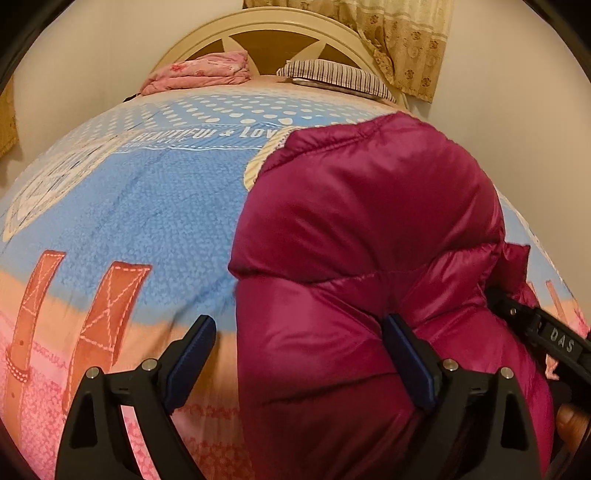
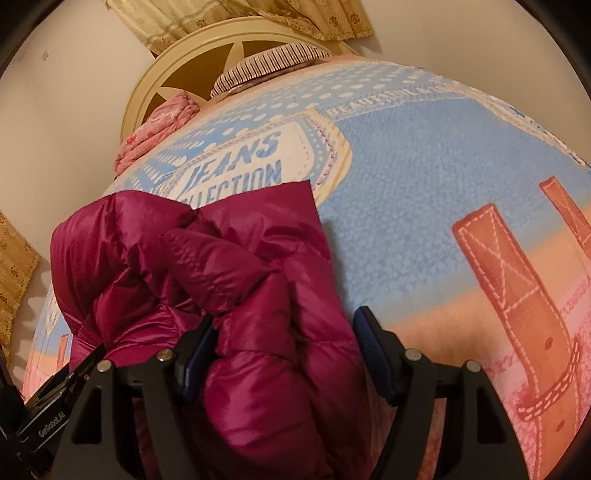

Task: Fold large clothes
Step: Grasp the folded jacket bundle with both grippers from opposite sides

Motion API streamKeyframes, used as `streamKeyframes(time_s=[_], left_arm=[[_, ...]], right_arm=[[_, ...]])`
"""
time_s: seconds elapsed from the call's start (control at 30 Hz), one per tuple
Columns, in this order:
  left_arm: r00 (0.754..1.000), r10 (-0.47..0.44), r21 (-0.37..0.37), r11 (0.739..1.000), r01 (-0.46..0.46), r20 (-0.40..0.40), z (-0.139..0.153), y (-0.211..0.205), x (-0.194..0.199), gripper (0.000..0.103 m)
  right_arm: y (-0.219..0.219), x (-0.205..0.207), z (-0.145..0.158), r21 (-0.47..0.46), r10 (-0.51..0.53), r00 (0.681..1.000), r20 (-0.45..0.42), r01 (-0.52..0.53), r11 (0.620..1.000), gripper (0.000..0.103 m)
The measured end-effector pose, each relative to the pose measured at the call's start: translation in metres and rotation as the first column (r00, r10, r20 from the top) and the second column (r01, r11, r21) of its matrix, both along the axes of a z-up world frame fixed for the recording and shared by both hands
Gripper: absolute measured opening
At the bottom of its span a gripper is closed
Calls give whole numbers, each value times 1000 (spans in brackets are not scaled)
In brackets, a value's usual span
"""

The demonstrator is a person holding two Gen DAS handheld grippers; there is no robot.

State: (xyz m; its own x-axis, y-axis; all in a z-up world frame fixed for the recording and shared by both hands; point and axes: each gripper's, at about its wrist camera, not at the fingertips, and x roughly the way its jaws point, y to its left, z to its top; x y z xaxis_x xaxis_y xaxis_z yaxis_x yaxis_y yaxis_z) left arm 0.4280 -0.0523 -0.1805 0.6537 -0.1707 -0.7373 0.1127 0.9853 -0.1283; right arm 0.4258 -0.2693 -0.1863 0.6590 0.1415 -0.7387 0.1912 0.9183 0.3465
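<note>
A shiny magenta puffer jacket (image 1: pixel 362 229) lies bunched on the bed cover (image 1: pixel 147 206). In the left wrist view my left gripper (image 1: pixel 299 354) is open: its right pad rests against the jacket's near fold and its left pad hangs over bare cover, apart from the jacket. In the right wrist view the jacket (image 2: pixel 229 251) is a crumpled heap at the left. My right gripper (image 2: pixel 284 350) has a thick fold filling the gap, with both pads against it. The right gripper's body (image 1: pixel 546 332) shows at the jacket's right edge, and the left gripper's body (image 2: pixel 55 402) at the lower left.
The bed carries a blue, orange and pink printed cover (image 2: pixel 424 184). At its head are a folded pink blanket (image 1: pixel 199 72), a striped pillow (image 1: pixel 332 74) and a cream headboard (image 1: pixel 266 22). A patterned curtain (image 1: pixel 406 37) hangs behind, beside plain walls.
</note>
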Motion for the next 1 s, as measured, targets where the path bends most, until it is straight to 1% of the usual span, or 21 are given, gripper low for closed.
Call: streamKeyframes(time_s=[0.13, 0.27, 0.33, 0.5, 0.6, 0.67, 0.7, 0.73, 0.77, 0.83, 0.87, 1.0], left_arm=[[1000, -13, -6, 1000, 13, -6, -2, 1, -8, 92], [999, -26, -30, 999, 25, -28, -4, 3, -10, 92], [999, -30, -23, 999, 30, -24, -3, 2, -10, 92], [999, -32, 22, 999, 32, 3, 1, -4, -17, 92], [998, -57, -11, 998, 56, -15, -1, -5, -14, 92], [997, -73, -26, 997, 73, -27, -1, -8, -13, 91], [997, -78, -17, 997, 78, -23, 0, -10, -14, 90], [996, -91, -7, 996, 91, -16, 2, -13, -15, 81], [995, -102, 9, 995, 102, -9, 4, -18, -17, 76], [993, -115, 66, 991, 114, 15, 9, -28, -21, 70], [992, -120, 82, 990, 118, 23, 11, -31, -23, 69], [993, -118, 91, 989, 115, 31, 11, -32, -23, 63]], right_arm=[[-2, 0, -1, 2, 12, 1000, 3, -12, 1000, 72], [-3, 0, -3, 6, 17, 1000, 6, -17, 1000, 73], [-4, -1, -3, 9, 20, 1000, 9, -20, 1000, 71], [-1, -2, -3, 2, 27, 1000, 11, -27, 1000, 68], [2, -1, -3, -20, 30, 1000, 1, -30, 999, 68], [7, -1, -2, -54, 36, 999, -7, -36, 998, 67], [8, -1, -2, -66, 39, 999, -12, -40, 997, 67], [10, 0, -2, -75, 44, 999, -17, -46, 996, 65], [10, 0, -2, -79, 50, 999, -19, -51, 996, 62], [16, -1, -1, -100, 70, 997, -22, -72, 992, 53], [17, -1, -1, -108, 75, 997, -23, -77, 991, 52], [17, -4, -2, -108, 87, 996, -19, -89, 990, 43]])
